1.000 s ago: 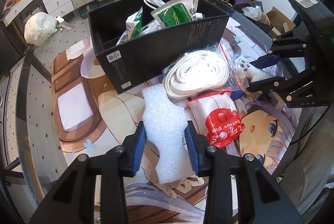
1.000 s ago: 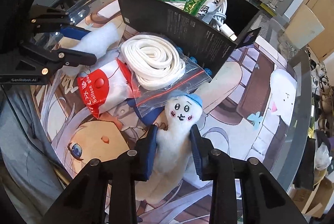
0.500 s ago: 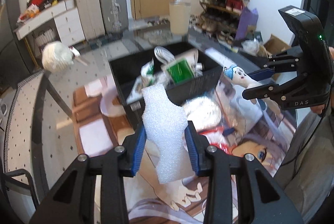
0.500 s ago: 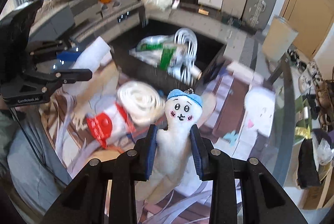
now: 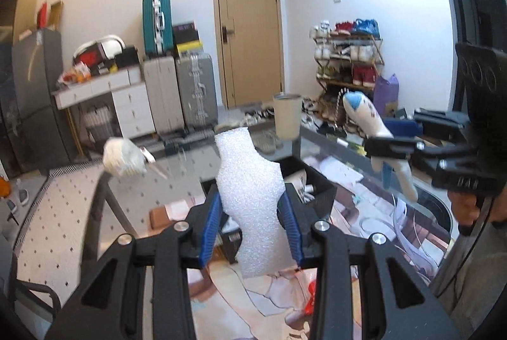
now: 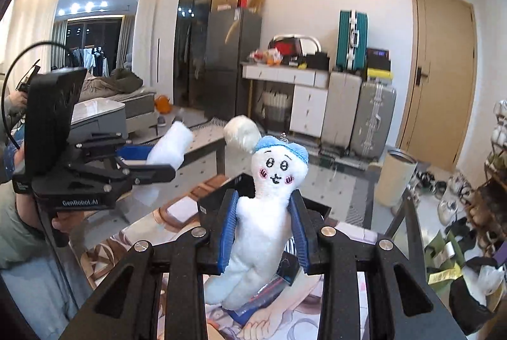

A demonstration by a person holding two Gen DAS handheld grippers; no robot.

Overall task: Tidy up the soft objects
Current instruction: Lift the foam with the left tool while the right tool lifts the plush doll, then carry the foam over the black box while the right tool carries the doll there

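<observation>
A white foam piece stands upright between the blue pads of my left gripper, which is shut on it, lifted above the table. My right gripper is shut on a white plush doll with a blue cap and a drawn face, also held in the air. Each wrist view shows the other gripper: the right gripper with the doll, and the left gripper with the foam. The black storage box sits below and behind both grippers, mostly hidden.
The glass table carries a printed picture mat with a red packet on it. A white bundle lies at the table's far left. A beige bin, suitcases and a shoe rack stand beyond.
Both grippers have risen off the mat with the foam and the doll and tilted upward. The room now fills the views, and the box and mat have dropped low.
</observation>
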